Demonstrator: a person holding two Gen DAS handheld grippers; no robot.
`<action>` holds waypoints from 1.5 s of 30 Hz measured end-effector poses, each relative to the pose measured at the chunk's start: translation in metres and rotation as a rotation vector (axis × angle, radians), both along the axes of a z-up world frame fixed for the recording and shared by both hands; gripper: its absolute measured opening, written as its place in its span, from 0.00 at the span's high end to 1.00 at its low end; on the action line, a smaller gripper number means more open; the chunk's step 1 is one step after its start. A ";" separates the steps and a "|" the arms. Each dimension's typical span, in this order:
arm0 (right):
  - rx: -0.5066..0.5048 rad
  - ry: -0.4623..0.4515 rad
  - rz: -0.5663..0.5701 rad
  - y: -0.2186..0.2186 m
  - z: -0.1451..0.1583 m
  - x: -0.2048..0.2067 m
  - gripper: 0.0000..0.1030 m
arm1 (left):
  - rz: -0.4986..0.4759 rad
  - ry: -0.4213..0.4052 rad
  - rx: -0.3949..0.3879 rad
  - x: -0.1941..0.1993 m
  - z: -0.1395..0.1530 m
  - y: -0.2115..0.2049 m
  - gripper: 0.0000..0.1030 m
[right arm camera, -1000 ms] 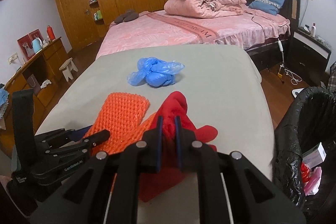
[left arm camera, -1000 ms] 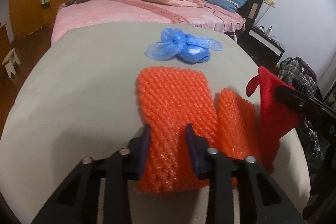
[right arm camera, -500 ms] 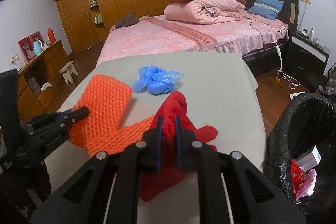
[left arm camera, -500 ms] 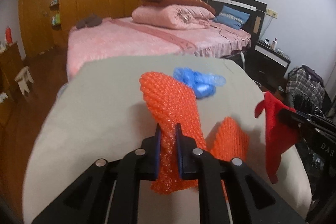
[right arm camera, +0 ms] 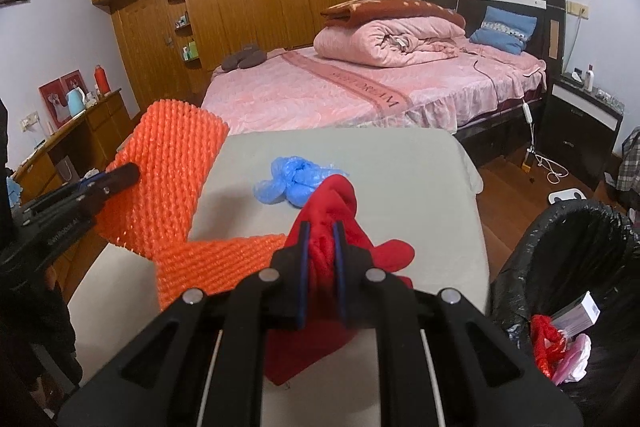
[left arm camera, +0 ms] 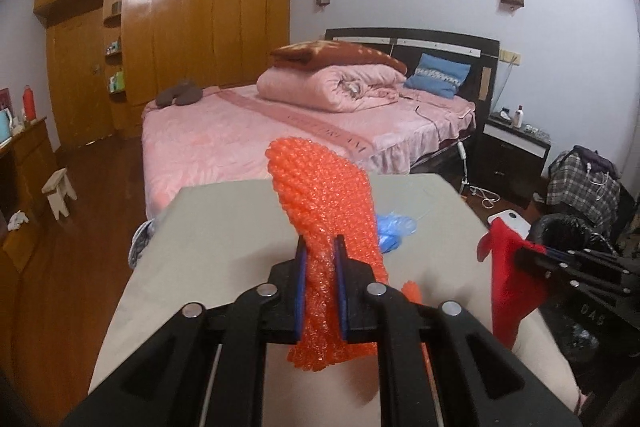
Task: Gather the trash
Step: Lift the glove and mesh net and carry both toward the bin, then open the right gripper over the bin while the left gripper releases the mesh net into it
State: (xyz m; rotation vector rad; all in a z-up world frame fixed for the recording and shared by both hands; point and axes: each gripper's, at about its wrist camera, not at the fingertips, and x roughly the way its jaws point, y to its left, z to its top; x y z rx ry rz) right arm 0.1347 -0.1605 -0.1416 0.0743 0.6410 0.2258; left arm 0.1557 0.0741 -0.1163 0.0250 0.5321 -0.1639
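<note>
Left gripper (left arm camera: pixel 320 259) pinches orange foam netting (left arm camera: pixel 324 195).

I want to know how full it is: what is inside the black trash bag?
Inside the black trash bag: red netting, a small white box, pink plastic. Anything deeper is hidden.

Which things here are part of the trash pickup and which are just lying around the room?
Job: orange foam net in left gripper; red cloth in right gripper; blue plastic on table; bin.

Lying about: bed, quilt, stool, nightstand.
</note>
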 end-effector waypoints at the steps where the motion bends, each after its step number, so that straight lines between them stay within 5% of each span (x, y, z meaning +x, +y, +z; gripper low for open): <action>1: 0.000 -0.003 -0.001 -0.001 0.002 -0.001 0.90 | -0.004 -0.002 -0.003 -0.001 0.002 -0.001 0.88; 25: -0.035 -0.076 -0.096 -0.040 0.061 -0.038 0.90 | -0.164 0.016 -0.037 -0.028 0.024 -0.063 0.88; 45: -0.076 -0.087 -0.320 -0.132 0.062 -0.071 0.90 | -0.368 0.018 -0.041 -0.043 0.023 -0.154 0.88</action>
